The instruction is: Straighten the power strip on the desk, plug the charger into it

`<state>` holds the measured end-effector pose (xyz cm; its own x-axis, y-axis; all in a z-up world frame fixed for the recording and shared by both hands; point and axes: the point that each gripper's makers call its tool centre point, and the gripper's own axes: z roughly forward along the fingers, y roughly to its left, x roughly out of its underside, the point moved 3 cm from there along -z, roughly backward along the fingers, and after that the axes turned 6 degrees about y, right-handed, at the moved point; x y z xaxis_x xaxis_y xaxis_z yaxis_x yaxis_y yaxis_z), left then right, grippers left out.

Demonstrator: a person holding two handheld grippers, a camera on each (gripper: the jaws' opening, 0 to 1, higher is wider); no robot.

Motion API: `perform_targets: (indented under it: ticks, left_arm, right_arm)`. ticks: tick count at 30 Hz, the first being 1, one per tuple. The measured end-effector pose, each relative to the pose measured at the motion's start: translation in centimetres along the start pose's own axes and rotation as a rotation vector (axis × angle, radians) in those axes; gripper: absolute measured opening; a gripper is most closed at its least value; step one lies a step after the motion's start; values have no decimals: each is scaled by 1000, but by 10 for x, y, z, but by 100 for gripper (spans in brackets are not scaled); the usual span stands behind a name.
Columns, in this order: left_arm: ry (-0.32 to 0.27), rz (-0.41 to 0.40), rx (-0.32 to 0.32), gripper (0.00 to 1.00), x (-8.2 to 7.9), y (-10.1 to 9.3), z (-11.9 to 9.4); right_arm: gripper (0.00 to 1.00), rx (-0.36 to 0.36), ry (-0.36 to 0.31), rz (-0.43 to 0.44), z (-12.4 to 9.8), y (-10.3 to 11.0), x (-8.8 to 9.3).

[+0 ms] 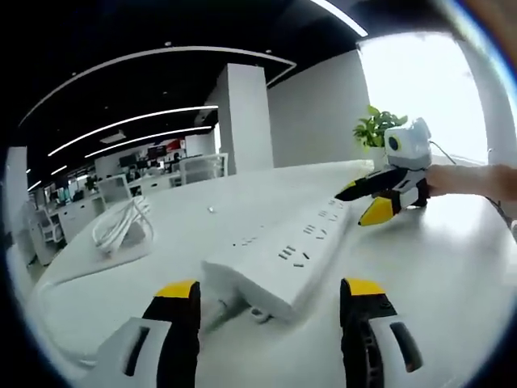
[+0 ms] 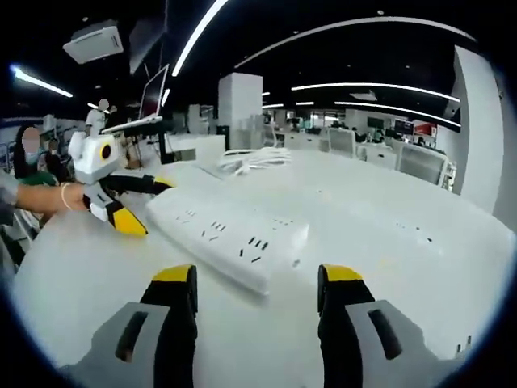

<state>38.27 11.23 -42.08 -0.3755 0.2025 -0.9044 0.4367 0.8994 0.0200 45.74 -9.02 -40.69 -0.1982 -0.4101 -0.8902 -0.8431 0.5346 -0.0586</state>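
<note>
Only one power strip (white) between two open tools.

Far desks too small to make out.

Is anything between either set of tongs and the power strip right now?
Nothing visible. The left tongs face one end of the power strip across bare desk, open; the right tongs face the other end, also open. The coiled white cable lies off to the side.
</note>
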Motion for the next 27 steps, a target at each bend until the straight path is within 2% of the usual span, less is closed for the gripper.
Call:
perform_targets:
  ticks: [4,9,14,24,27]
  left_arm:
    - [-2,-8,5,67,-1,1,0]
    - [-3,-13,3,67,-2,3,2]
    - [2,-11,5,66,-3,1,3]
    - [5,-9,3,63,-3,4,5]
    - [4,-6,5,61,-3,3,6]
  right_arm:
    - [55,-16,4,7,3,2,0]
    - [55,-25,4,8,3,5,0]
    - [50,-32,8,13,5,7,0]
    - [42,-22,42,-35,10,12,5]
    - [41,-17,37,2,10,10,4]
